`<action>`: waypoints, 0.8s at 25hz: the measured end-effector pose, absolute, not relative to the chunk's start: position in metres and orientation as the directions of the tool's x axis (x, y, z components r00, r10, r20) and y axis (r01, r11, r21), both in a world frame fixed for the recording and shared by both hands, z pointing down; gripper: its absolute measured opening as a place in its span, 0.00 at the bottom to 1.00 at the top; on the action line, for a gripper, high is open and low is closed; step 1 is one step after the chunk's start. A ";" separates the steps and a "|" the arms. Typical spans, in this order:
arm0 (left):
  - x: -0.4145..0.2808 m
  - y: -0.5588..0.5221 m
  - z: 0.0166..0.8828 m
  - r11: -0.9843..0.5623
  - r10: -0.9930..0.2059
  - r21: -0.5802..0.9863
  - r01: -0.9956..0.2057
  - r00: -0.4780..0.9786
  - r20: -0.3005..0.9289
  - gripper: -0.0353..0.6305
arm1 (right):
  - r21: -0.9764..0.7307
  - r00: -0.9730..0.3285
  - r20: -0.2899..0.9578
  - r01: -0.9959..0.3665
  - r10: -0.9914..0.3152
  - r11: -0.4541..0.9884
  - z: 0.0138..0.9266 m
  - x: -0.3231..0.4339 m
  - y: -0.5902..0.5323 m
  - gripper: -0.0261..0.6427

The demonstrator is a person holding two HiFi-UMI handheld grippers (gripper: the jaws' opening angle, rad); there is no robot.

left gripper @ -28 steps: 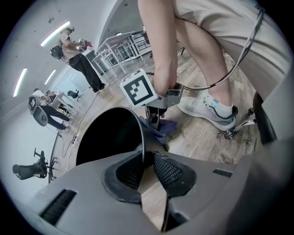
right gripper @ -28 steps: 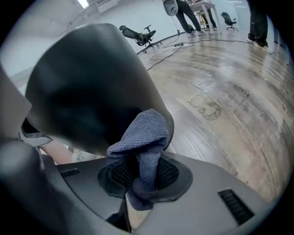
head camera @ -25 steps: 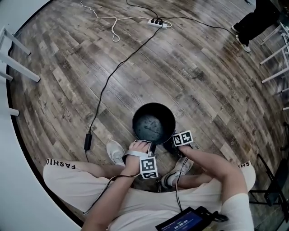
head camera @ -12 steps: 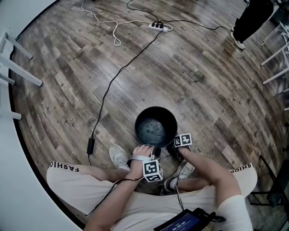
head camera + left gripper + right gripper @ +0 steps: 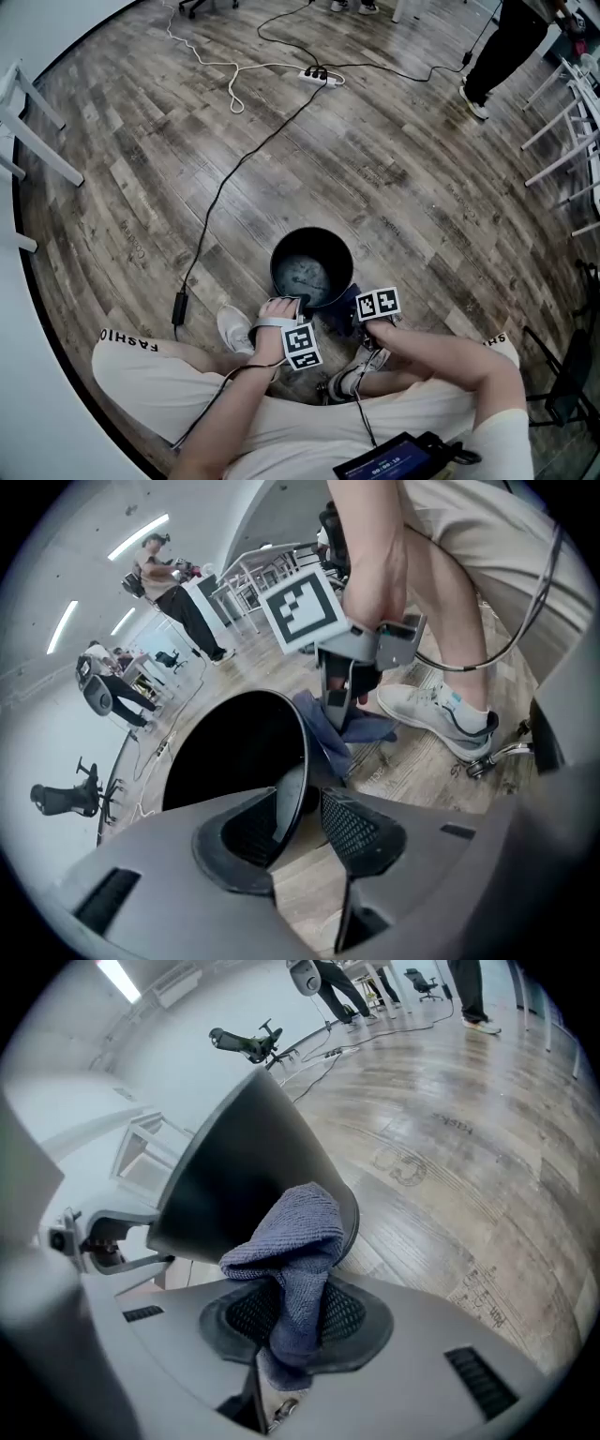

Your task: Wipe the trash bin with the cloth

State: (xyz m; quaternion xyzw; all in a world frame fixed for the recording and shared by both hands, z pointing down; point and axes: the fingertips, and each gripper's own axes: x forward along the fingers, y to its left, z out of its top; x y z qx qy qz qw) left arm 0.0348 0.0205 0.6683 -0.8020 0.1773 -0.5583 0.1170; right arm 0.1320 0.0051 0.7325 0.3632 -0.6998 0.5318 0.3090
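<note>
Trash bin [image 5: 292,251], black and round, is standing upright on the wooden floor [image 5: 403,159], just in front of your shoes [image 5: 236,326]. Its inside is showing only a dull grey bottom in the head view and plain black in the left gripper view, so whether anything is lying in it cannot be told. Your left gripper [image 5: 305,803] is straddling the near rim. Its jaws have just been opening and are now standing apart, one inside the wall and one outside, with the outer pad [image 5: 358,827] clear of it. Your right gripper [image 5: 295,1314] is clamping the blue-grey cloth [image 5: 298,1227], whose free end is bunching just beside the bin's outer wall; contact there is hard to make out. The cloth's pinched end is disappearing between the pads [image 5: 345,1313]. From above, that gripper's tips are hiding behind the cloth and its marker cube [image 5: 378,303]. A screen device [image 5: 394,459] on your lap is being cut off by the lower edge.
</note>
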 end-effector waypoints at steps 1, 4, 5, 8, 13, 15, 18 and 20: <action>0.033 0.020 0.669 -0.909 -0.416 -0.385 -0.160 0.309 0.855 0.26 | -0.518 -0.546 0.818 -0.836 -0.179 0.180 0.720 0.131 0.005 0.16; 0.030 0.018 0.669 -0.909 -0.416 -0.378 -0.178 0.306 0.856 0.27 | -0.516 -0.551 0.813 -0.831 -0.185 0.210 0.684 0.129 0.003 0.16; 0.029 0.018 0.669 -0.908 -0.417 -0.379 -0.178 0.306 0.856 0.27 | -0.521 -0.557 0.809 -0.827 -0.189 0.210 0.673 0.129 0.002 0.16; 0.028 0.019 0.670 -0.907 -0.420 -0.384 -0.174 0.298 0.857 0.27 | -0.546 -0.574 0.795 -0.818 -0.194 0.181 0.651 0.130 0.006 0.16; 0.026 0.019 0.674 -0.901 -0.434 -0.412 -0.139 0.255 0.864 0.27 | -0.555 -0.588 0.784 -0.808 -0.200 0.198 0.642 0.124 0.009 0.16; 0.026 0.018 0.675 -0.899 -0.438 -0.422 -0.121 0.245 0.865 0.26 | -0.555 -0.593 0.782 -0.803 -0.193 0.218 0.644 0.119 0.008 0.16; 0.028 0.020 0.674 -0.902 -0.433 -0.417 -0.114 0.247 0.867 0.26 | -0.551 -0.594 0.784 -0.799 -0.177 0.240 0.654 0.115 0.004 0.16; 0.030 0.021 0.673 -0.901 -0.433 -0.421 -0.104 0.254 0.865 0.25 | -0.540 -0.586 0.793 -0.802 -0.164 0.256 0.664 0.115 0.001 0.16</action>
